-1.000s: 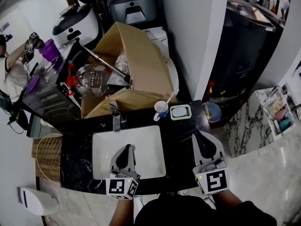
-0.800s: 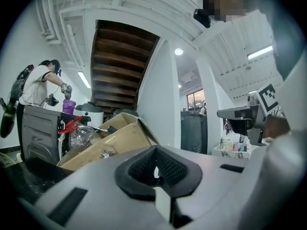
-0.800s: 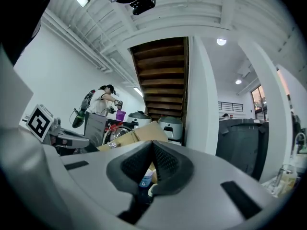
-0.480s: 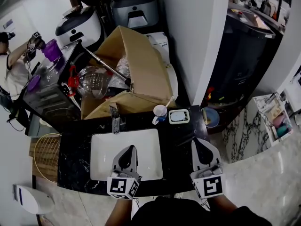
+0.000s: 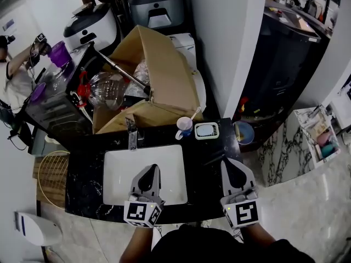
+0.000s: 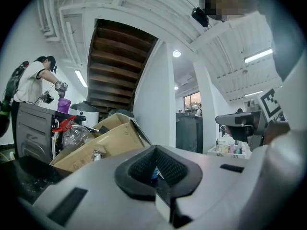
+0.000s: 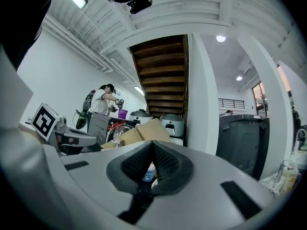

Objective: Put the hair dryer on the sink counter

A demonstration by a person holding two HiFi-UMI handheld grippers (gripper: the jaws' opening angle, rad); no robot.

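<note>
- Two grippers are out in front of me, both pointing level toward the back of the black counter [image 5: 88, 174].
- Left gripper [image 5: 149, 170]: jaws pressed together with nothing pinched. It hangs over the white sink [image 5: 118, 171], near the front rim.
- Right gripper [image 5: 230, 166]: jaws also pressed together and empty. It hangs over bare counter just right of the sink.
- Hair dryer: I can't pick it out in any view, so I can't say where it lies.
- Faucet [image 5: 132, 133] stands at the sink's back rim, left of the middle.
- Cup [image 5: 183, 127] sits on the counter behind the sink's right back corner, with a thin stick leaning out of it.
- In both gripper views a bit of that cup shows past my closed pads.
- Soap dish [image 5: 207, 130] is just beside the cup on its right. I can't tell whether they touch.
- Blue bowl [image 5: 243, 131] is past the counter's right end. I can't tell what it rests on.
- Open cardboard box [image 5: 164, 75] stands behind the counter.
- Clear bottle [image 5: 107, 92] with a red cap is at the box's left. I can't tell whether it is inside the box.
- Person [image 5: 13, 75] stands at the far left, near a purple cup [image 5: 59, 56].
</note>
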